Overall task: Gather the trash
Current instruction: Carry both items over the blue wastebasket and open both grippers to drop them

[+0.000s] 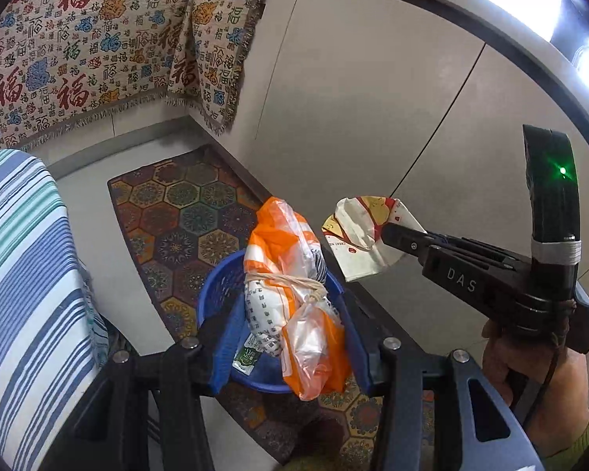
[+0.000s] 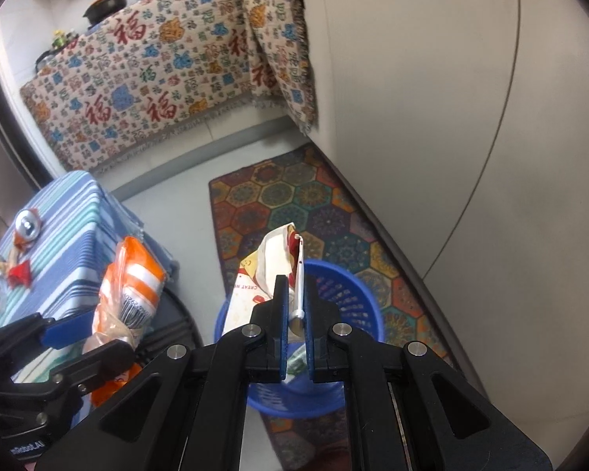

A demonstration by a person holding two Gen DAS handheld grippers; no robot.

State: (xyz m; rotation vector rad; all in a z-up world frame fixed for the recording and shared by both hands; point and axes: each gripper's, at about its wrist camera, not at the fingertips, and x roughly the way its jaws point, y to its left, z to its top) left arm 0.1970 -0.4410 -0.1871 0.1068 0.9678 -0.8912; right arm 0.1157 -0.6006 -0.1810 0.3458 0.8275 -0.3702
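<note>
My left gripper (image 1: 290,333) is shut on an orange and white plastic bag (image 1: 286,259) tied with string, and holds it just over a blue plastic basket (image 1: 216,290) on the floor. To its right, my right gripper (image 1: 385,231) is shut on a crushed white, red and yellow paper cup (image 1: 357,235). In the right wrist view the right gripper (image 2: 296,294) pinches the paper cup (image 2: 271,263) above the blue basket (image 2: 345,286). The left gripper (image 2: 98,333) carries the orange bag (image 2: 137,274) at the lower left. A green wrapper lies in the basket.
The basket stands on a hexagon-patterned rug (image 1: 176,212) beside pale cabinet doors (image 1: 373,98). A table with a striped cloth (image 2: 70,216) at the left bears a crushed can (image 2: 26,225) and red wrappers (image 2: 19,272). A patterned cloth (image 1: 78,59) hangs behind. A hand (image 1: 530,373) holds the right gripper.
</note>
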